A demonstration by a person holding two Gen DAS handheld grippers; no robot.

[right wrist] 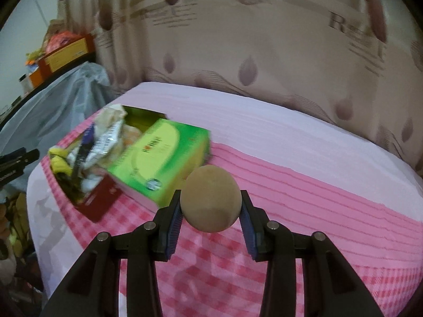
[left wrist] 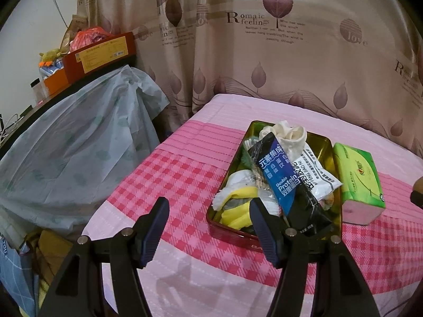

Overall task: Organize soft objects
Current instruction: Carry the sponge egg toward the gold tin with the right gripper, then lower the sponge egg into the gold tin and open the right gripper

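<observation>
Between the right gripper's [right wrist: 211,206] blue pads sits a tan ball [right wrist: 211,198], pinched on its two sides near the widest part, so the jaws are closed on it and it hangs clear of the pink checked cloth [right wrist: 304,190] below. The grip across the middle looks chosen to keep a round, squashy thing from popping forward out of the fingers; being a sphere, the ball has no long axis and points nowhere in particular. Just ahead and to the left of it lies a green tissue pack [right wrist: 161,158], flat on the cloth, its long axis running away from the gripper and up to the right, one end toward the camera. Touching the pack's left side is the tin [right wrist: 100,200], red outside and gold inside, already heaped with packets and rags, its length running the same way. That fullness probably explains why the pack lies alongside rather than inside. The ball seems bound for this cluster, though where it would fit I cannot tell. Farther left, the left gripper [left wrist: 208,227] stands open and empty at the tin's near end, one finger over its near rim, low above the cloth. A blue-black sachet [left wrist: 285,185] lies slantwise on the heap, pointing toward that gripper. Behind everything hangs a leaf-print curtain [left wrist: 264,52].
</observation>
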